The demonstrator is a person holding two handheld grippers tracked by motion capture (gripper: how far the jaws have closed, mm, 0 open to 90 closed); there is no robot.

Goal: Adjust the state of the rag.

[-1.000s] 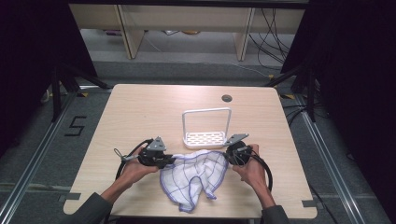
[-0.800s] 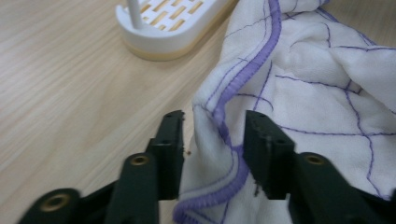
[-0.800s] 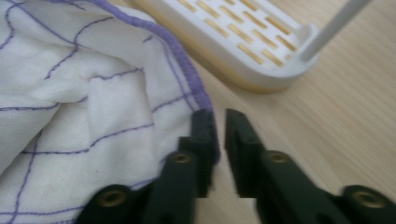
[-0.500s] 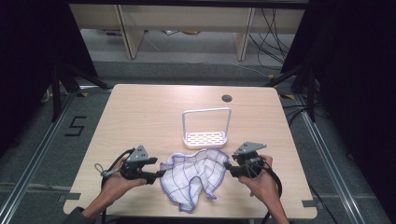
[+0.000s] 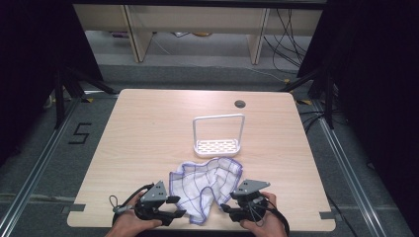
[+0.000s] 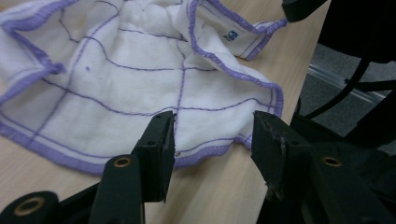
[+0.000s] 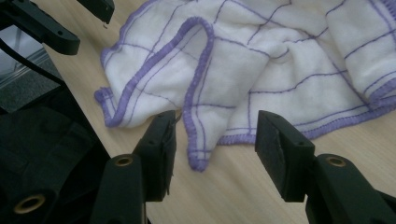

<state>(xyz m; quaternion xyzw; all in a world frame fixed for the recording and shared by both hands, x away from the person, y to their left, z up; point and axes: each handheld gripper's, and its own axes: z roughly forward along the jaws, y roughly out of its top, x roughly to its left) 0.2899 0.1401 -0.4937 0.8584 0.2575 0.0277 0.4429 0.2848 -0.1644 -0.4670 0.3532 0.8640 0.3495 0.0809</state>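
While both hands sit at the desk's near edge, the left gripper [image 5: 179,207] and right gripper [image 5: 225,207] point inward at each other, each released with nothing between the jaws. Left jaws have just been closing a little, right jaws have just been opening; both are empty, short of the cloth. Between them lies the white cloth [image 5: 206,181] with purple grid and hem, rumpled, near the front edge at desk centre. In the left gripper view its hem [image 6: 205,151] is just past the jaws; in the right gripper view a folded corner [image 7: 196,158] lies in the gap, untouched. Just beyond stands a white rack [image 5: 218,145], mid desk. A round cable hole [image 5: 240,104] sits by the far edge.
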